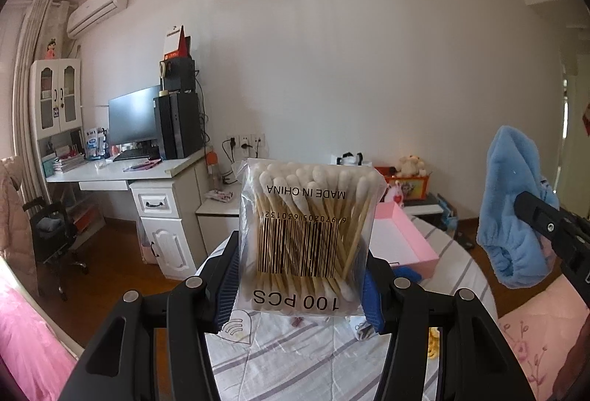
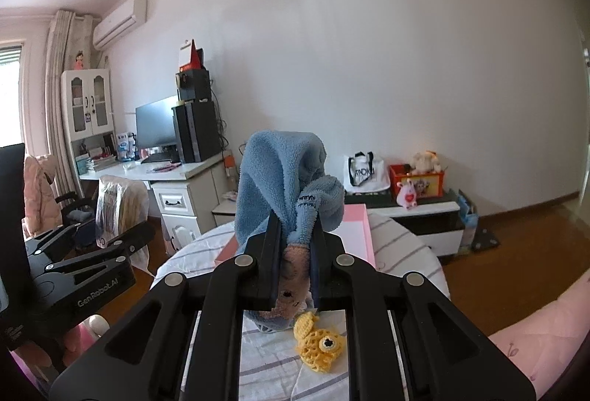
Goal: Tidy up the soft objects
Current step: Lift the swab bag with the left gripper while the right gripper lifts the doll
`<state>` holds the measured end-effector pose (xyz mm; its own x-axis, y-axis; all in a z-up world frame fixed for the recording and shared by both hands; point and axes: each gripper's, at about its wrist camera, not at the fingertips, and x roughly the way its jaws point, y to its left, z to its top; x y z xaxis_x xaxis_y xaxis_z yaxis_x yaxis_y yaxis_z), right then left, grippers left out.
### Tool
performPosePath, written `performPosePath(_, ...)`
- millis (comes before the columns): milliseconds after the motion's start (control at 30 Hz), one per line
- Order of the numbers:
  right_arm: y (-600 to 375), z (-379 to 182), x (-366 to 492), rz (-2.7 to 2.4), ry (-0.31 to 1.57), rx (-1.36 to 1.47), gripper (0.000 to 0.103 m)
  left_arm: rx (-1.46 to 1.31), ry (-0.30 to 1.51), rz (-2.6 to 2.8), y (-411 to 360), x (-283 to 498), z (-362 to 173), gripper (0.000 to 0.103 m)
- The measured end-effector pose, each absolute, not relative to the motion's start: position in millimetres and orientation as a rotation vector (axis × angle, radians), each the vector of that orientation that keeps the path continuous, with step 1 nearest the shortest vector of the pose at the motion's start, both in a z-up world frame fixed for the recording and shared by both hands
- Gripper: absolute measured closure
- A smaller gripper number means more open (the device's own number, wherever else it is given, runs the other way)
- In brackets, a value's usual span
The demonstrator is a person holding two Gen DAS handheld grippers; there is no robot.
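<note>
Both tools are lifted above the round striped tabletop [image 2: 405, 238], each with something pinched. The left gripper [image 1: 300, 275] has its fingers [image 1: 225, 279] clenched on the lower half of a bag of cotton swabs [image 1: 306, 235]; the slick, crinkly plastic stands up past the fingertips and could slide out, or the thin wooden sticks could bend under the squeeze. The right gripper [image 2: 295, 253] is grasping a blue fleece cloth [image 2: 284, 176], which balloons above the fingers while a brownish plush patch hangs below them. Only a narrow fold is caught, so I'd guess the limp, fluffy bulk might flop and tug free. Beyond the fingers sits a pink box [image 2: 359, 235]; beneath them, a yellow crocheted toy [image 2: 319, 345], knobbly and soft.
</note>
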<state>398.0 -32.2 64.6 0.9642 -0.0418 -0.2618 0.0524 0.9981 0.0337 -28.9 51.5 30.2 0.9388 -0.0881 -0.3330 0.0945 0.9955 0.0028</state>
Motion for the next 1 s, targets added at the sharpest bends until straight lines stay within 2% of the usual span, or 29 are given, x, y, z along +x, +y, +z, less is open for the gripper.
performPosePath(400,-25,65,390,-0.041,0.239,0.015,0.091,0.003,0.293,-0.084,66,-67,14,0.051)
performPosePath(1000,-21,63,394,-0.048,0.259,0.014,0.091,0.002,0.319,-0.078,53,-47,23,0.051)
